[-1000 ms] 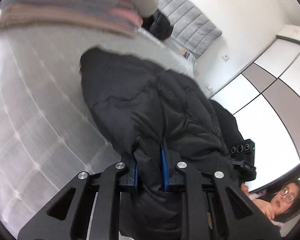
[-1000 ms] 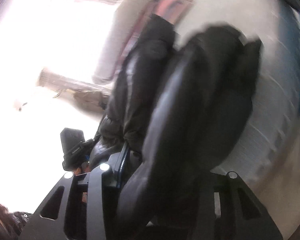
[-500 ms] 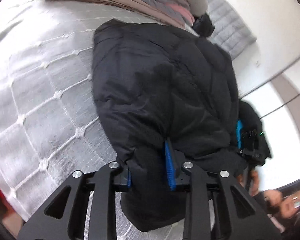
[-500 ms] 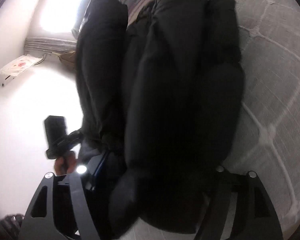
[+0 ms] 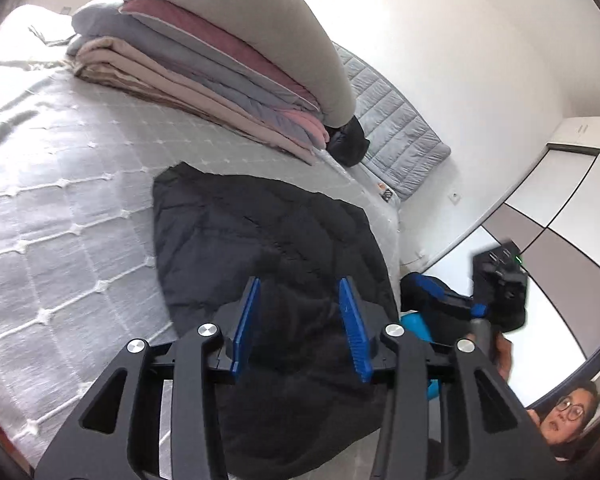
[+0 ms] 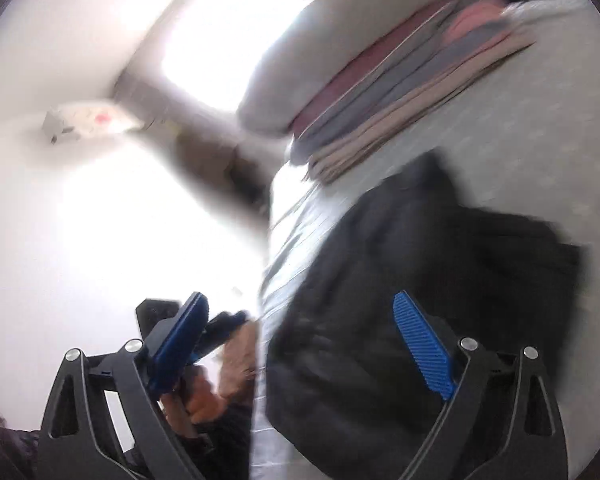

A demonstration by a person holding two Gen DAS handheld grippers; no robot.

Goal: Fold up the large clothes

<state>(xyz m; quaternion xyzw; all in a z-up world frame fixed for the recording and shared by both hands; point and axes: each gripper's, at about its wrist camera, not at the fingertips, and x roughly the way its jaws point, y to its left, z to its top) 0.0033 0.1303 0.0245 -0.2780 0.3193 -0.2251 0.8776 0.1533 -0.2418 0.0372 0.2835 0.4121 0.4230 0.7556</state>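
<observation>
A black puffer jacket [image 5: 260, 248] lies folded on the grey quilted bed [image 5: 60, 184], near its right edge. My left gripper [image 5: 300, 300] is open and empty, just above the jacket's near end. My right gripper [image 6: 300, 320] is open wide and empty, beside the jacket [image 6: 440, 280]. The right wrist view is blurred. The right gripper also shows in the left wrist view [image 5: 460, 304], off the bed's edge.
A stack of folded blankets [image 5: 220, 68] with a grey pillow on top stands at the far side of the bed. A grey quilted pad [image 5: 396, 140] leans against the wall. A wardrobe [image 5: 548, 220] stands at the right. A person's face [image 5: 568, 412] shows low right.
Both grippers have opened and let go of the jacket. It now lies flat on the bed. Both grippers have pulled back from it.
</observation>
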